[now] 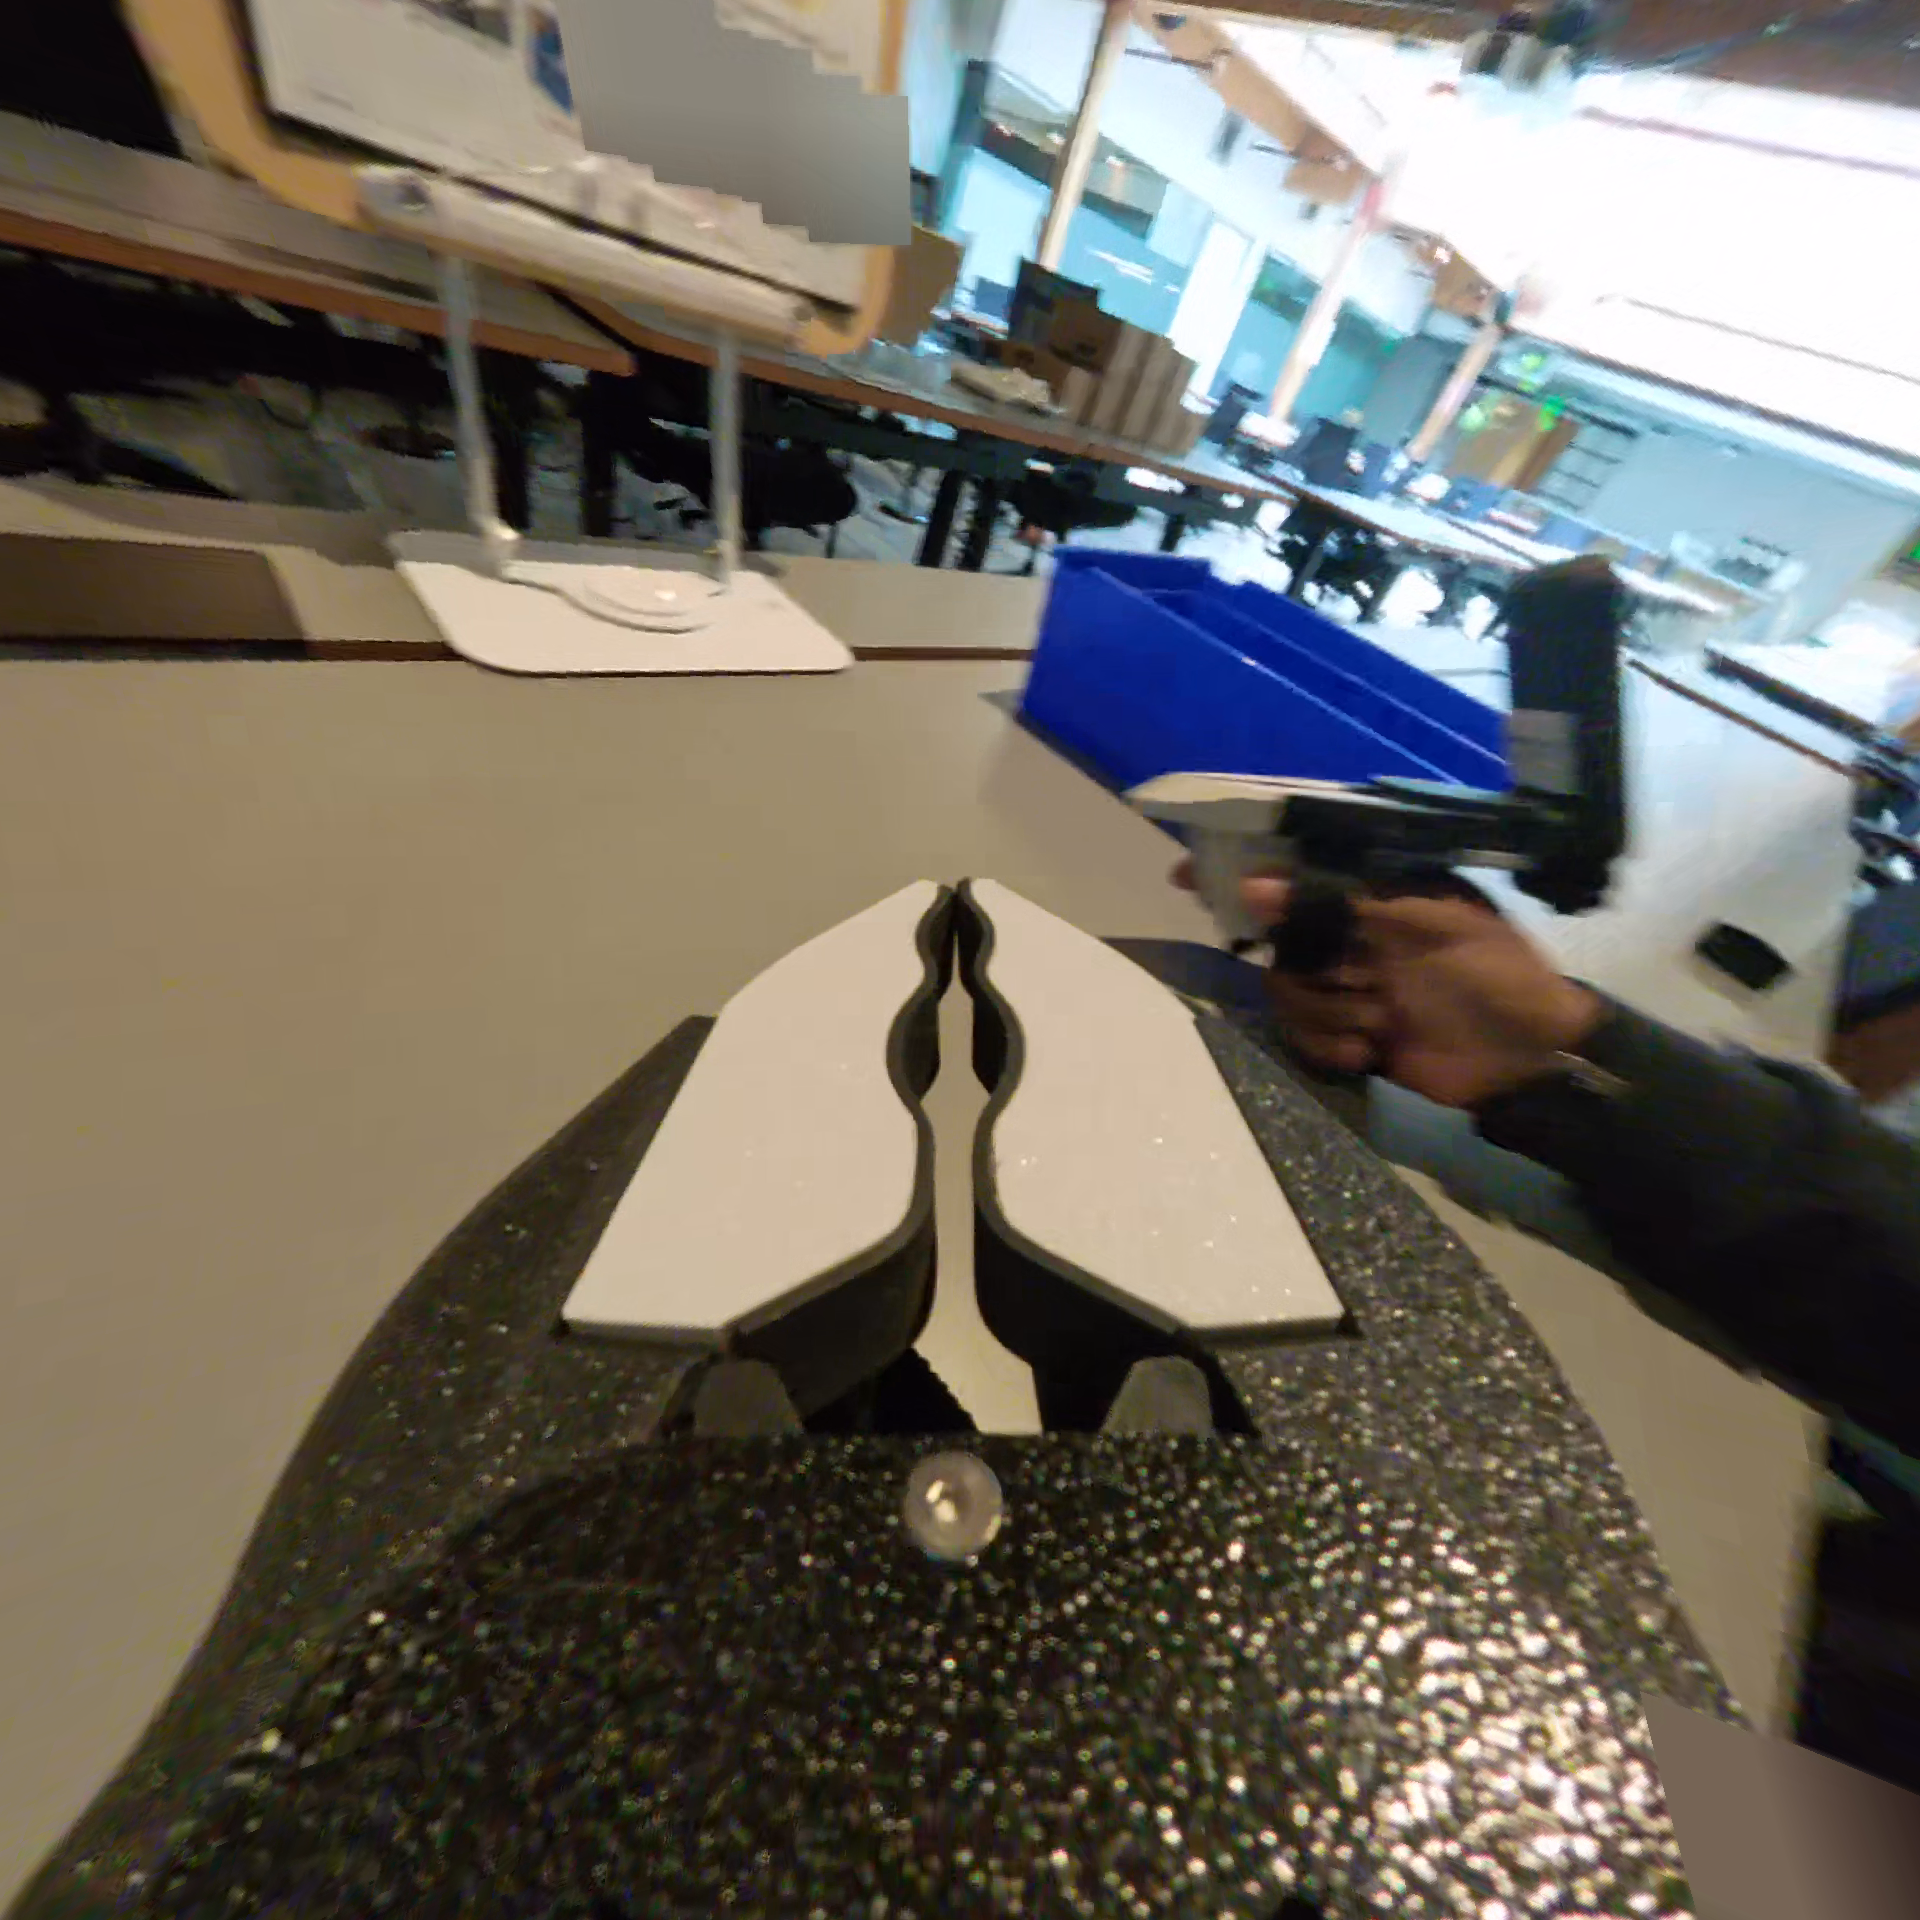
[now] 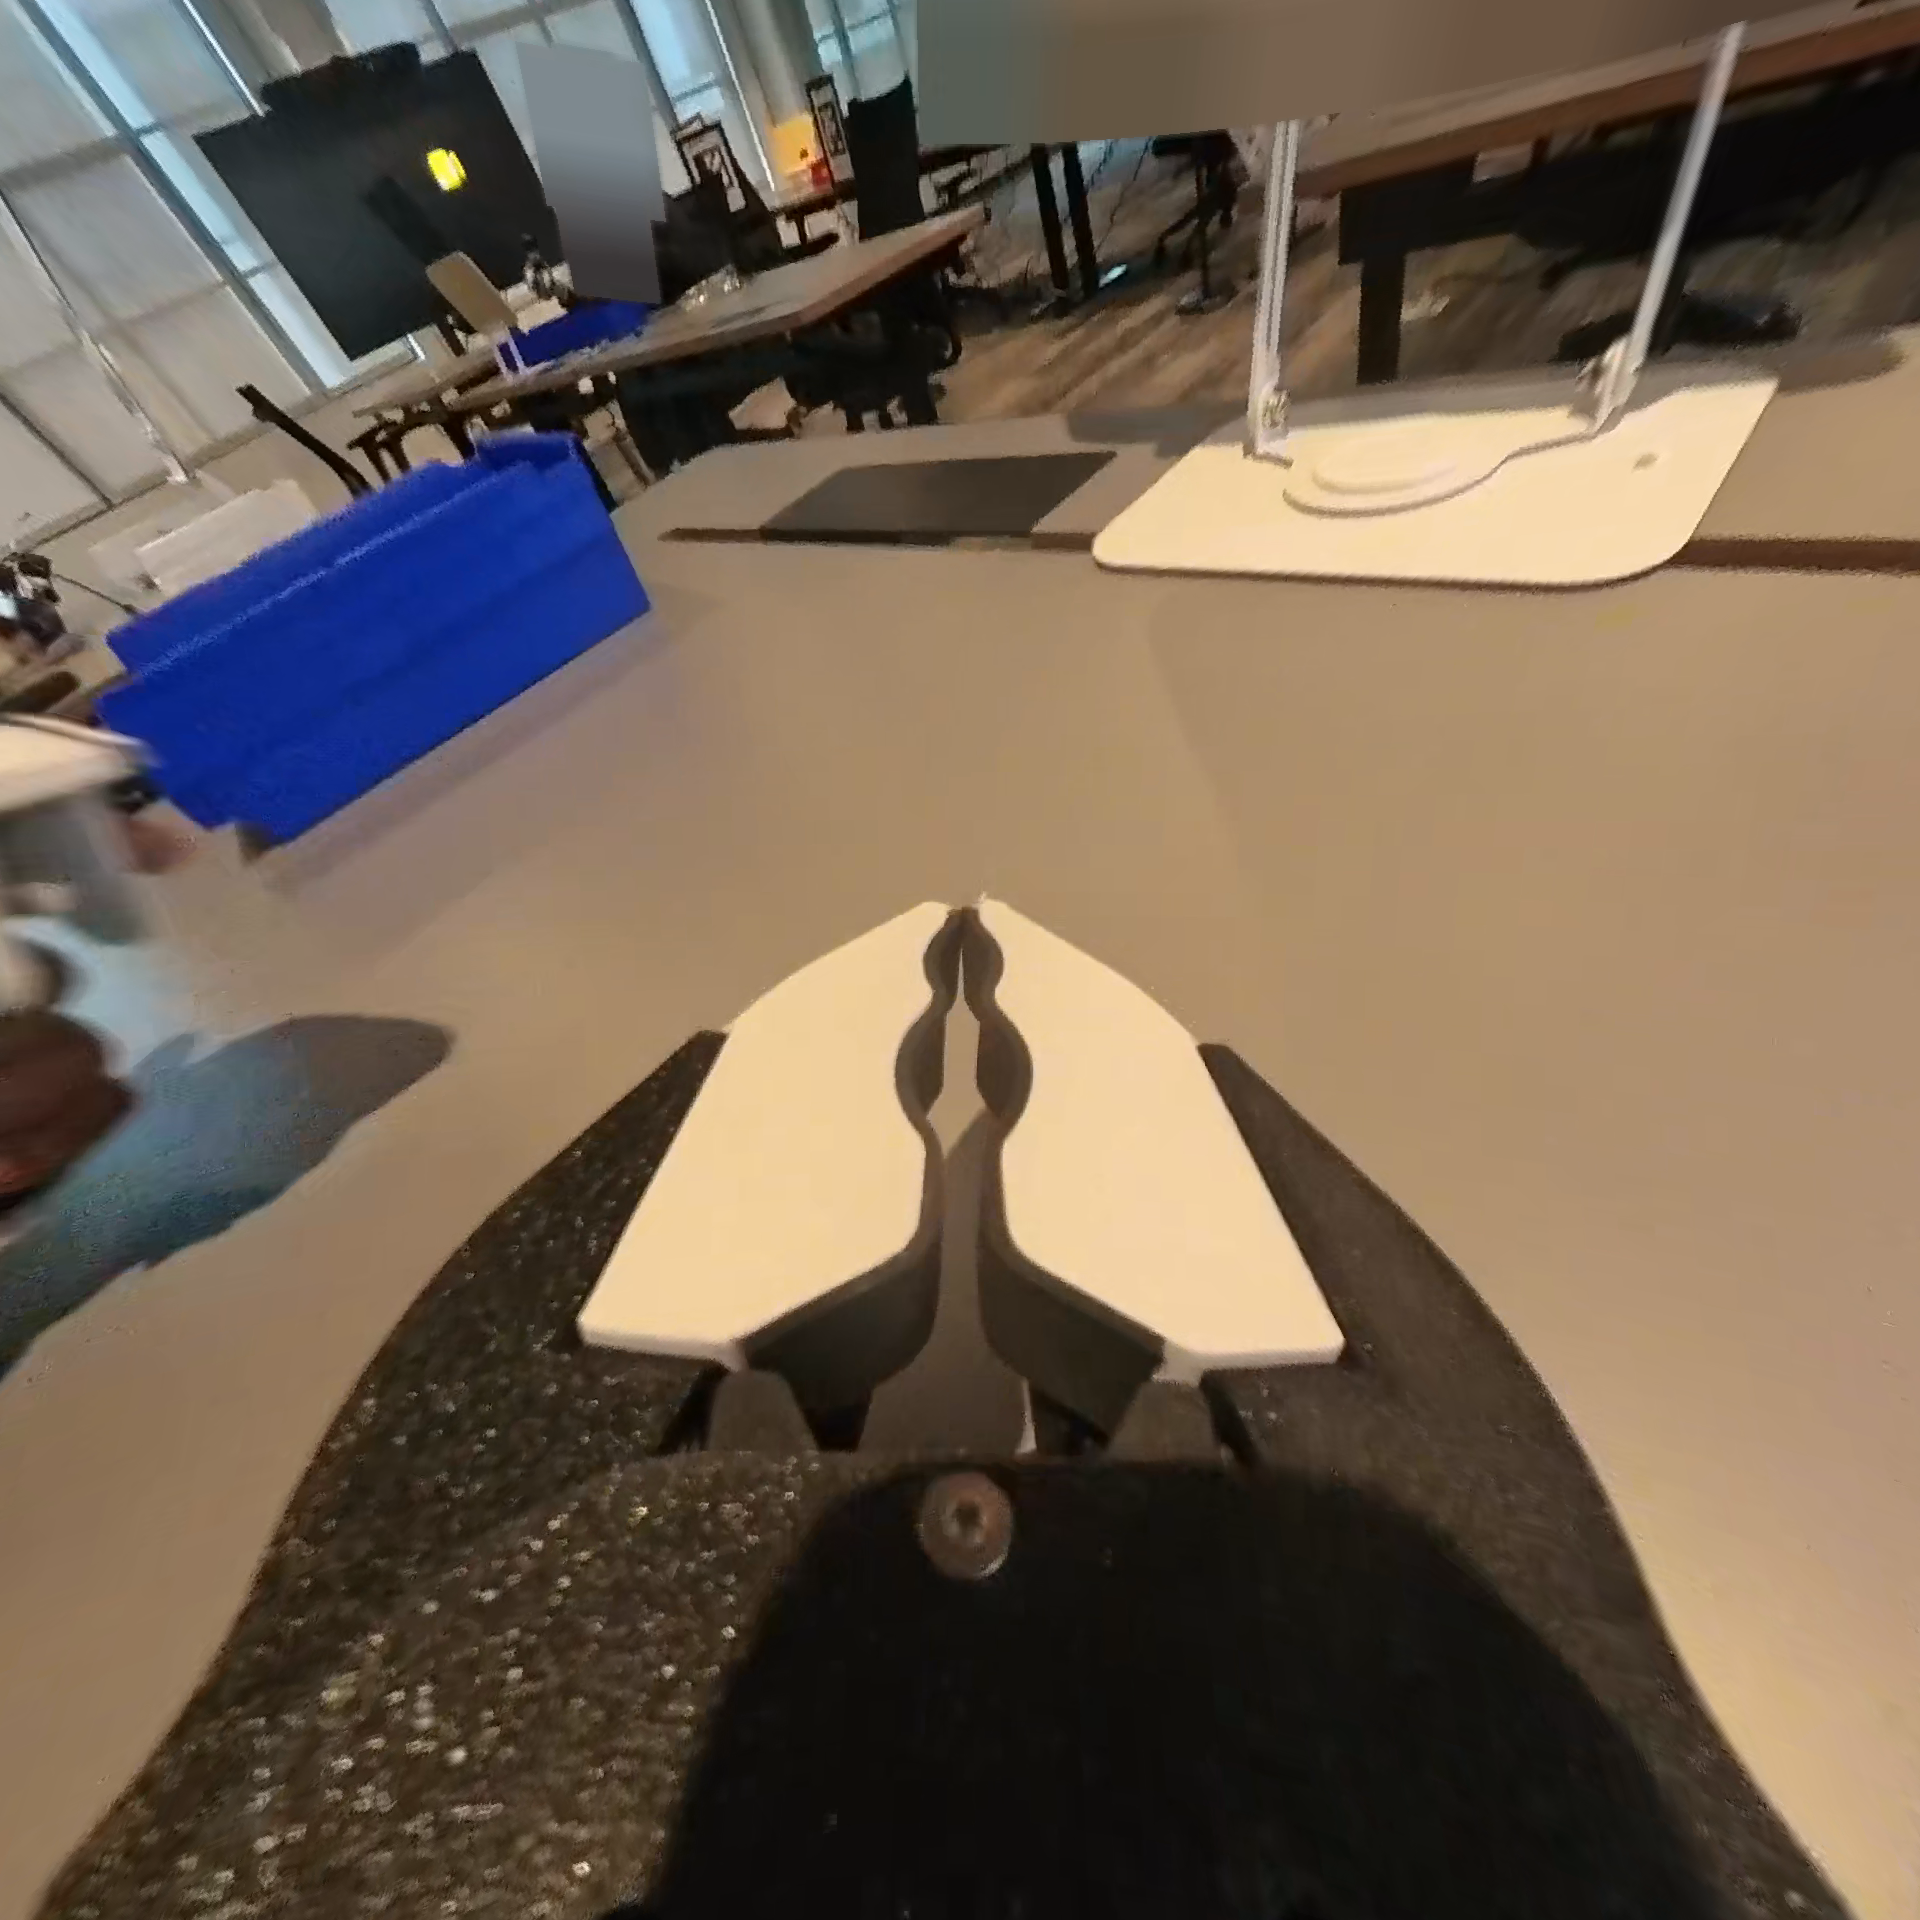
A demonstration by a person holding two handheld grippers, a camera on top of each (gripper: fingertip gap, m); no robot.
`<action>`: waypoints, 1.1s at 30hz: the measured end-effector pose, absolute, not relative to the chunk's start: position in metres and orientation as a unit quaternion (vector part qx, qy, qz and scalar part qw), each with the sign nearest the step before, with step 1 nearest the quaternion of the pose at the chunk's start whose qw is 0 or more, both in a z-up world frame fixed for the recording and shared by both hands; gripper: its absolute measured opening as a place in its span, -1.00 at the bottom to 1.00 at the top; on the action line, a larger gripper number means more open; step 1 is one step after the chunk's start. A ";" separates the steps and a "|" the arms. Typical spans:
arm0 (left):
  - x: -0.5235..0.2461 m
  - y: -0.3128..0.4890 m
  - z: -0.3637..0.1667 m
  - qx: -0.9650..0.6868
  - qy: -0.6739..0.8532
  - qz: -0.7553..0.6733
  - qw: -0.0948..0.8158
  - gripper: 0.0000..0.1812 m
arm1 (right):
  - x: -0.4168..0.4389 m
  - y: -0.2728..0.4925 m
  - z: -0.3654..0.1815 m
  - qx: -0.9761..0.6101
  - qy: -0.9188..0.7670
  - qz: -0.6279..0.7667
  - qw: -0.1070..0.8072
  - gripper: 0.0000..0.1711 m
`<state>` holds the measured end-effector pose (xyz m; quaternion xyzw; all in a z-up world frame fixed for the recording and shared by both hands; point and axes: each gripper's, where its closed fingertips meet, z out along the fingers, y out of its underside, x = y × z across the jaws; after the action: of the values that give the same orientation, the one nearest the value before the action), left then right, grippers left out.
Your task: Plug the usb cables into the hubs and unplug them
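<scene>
Both the left gripper [image 1: 956, 888] and right gripper [image 2: 966, 912] hover fingers-together and empty over bare grey table [image 2: 1351, 831] before the blue bin [image 2: 364, 665] at its edge; only the left wrist view shows a hand [image 1: 1423, 997]; no cables or hubs appear.

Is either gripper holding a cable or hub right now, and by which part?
Nothing is held. The left gripper and right gripper are both shut on nothing, above the bare table.

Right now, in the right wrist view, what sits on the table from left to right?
Blue bin → black mat → white stand base, all on the grey table. Nearer the camera, the right gripper is closed, holding nothing.
</scene>
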<state>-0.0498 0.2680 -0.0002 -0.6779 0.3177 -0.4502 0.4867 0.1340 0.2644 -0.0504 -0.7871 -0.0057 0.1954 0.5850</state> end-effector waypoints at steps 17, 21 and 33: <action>-0.311 0.342 0.117 -0.792 0.416 -0.067 0.443 -0.67 | 0.113 0.263 -0.063 -0.810 -0.076 0.160 0.559 -1.00; -0.361 0.417 0.044 -0.853 0.402 -0.039 0.329 -0.63 | 0.111 0.263 -0.065 -0.812 -0.088 0.146 0.558 -1.00; -0.382 0.506 -0.100 -0.859 0.502 -0.034 0.095 -0.62 | 0.104 0.264 -0.071 -0.824 -0.121 0.106 0.543 -1.00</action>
<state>-0.3824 0.5063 -0.1004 -0.8590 0.5019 -0.0339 0.0949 0.1041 0.2636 -0.0714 -0.8242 -0.1210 0.1059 0.5430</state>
